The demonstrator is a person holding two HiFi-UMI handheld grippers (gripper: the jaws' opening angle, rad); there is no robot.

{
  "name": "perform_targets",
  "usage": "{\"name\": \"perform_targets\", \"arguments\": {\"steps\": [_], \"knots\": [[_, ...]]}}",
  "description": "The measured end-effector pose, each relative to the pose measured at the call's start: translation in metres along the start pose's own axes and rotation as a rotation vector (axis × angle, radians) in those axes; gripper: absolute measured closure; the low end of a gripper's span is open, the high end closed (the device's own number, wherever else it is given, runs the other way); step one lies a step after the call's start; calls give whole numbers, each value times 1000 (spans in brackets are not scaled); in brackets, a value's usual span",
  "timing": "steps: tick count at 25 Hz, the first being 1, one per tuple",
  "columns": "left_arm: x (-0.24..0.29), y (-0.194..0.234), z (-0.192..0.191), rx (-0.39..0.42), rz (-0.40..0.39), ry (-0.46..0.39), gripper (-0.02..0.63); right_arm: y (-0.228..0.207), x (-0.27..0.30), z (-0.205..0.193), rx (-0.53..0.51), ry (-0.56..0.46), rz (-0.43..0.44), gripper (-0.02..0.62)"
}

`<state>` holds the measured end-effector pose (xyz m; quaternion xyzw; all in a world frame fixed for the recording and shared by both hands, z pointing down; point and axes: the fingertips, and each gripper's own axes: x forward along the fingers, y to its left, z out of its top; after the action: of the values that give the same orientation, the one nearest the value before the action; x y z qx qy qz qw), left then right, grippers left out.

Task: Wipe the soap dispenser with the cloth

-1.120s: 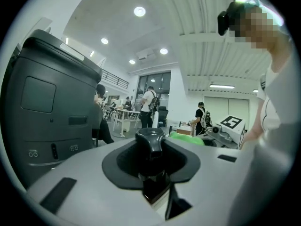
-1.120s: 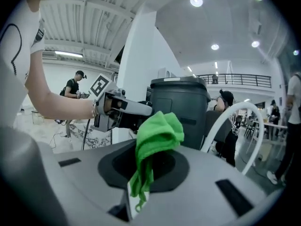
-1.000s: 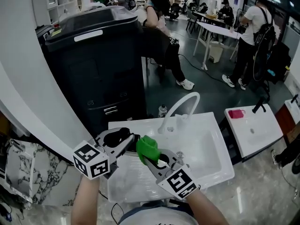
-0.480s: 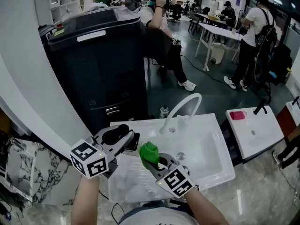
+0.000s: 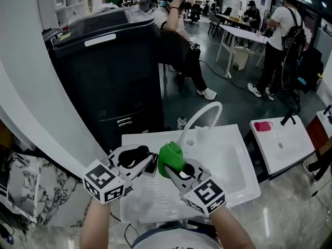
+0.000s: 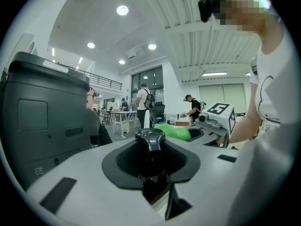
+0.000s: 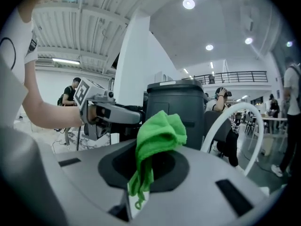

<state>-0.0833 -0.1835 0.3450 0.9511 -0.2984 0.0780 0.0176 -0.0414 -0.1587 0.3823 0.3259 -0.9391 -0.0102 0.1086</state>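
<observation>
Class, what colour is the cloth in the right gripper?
The cloth is bright green, clearest in the right gripper view.

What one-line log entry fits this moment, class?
left gripper: shut on soap dispenser | right gripper: shut on cloth | cloth beside soap dispenser, contact unclear | both above sink

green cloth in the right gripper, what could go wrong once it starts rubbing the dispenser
1. The bunched green cloth is pinched in the right gripper with a loose tail hanging, so rubbing may tug it free.
2. The left gripper holds the black soap dispenser over the white sink basin. A hard sideways push could twist it loose and drop it in.
</observation>
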Motion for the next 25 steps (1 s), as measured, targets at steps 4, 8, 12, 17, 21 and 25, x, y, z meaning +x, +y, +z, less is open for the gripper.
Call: {"name": "perform_targets", "arguments": {"steps": [4, 8, 12, 17, 21, 25], "knots": [[3, -9, 4, 28, -13, -25, 500, 0, 7, -16, 14, 50, -23, 549], [3, -11, 8, 22, -18, -54, 502, 1, 12, -40, 51, 106, -21, 549], [3, -14, 13, 37, -20, -80, 502, -2, 12, -67, 53, 178, -9, 549], [7, -21, 6, 128, -10, -22, 502, -15, 2, -77, 56, 197, -12, 549], [11, -37, -9, 313, -53, 52, 502, -27, -14, -59, 95, 116, 26, 551], [8, -68, -15, 558, -135, 17, 502, -32, -27, -41, 81, 54, 109, 549]]}}
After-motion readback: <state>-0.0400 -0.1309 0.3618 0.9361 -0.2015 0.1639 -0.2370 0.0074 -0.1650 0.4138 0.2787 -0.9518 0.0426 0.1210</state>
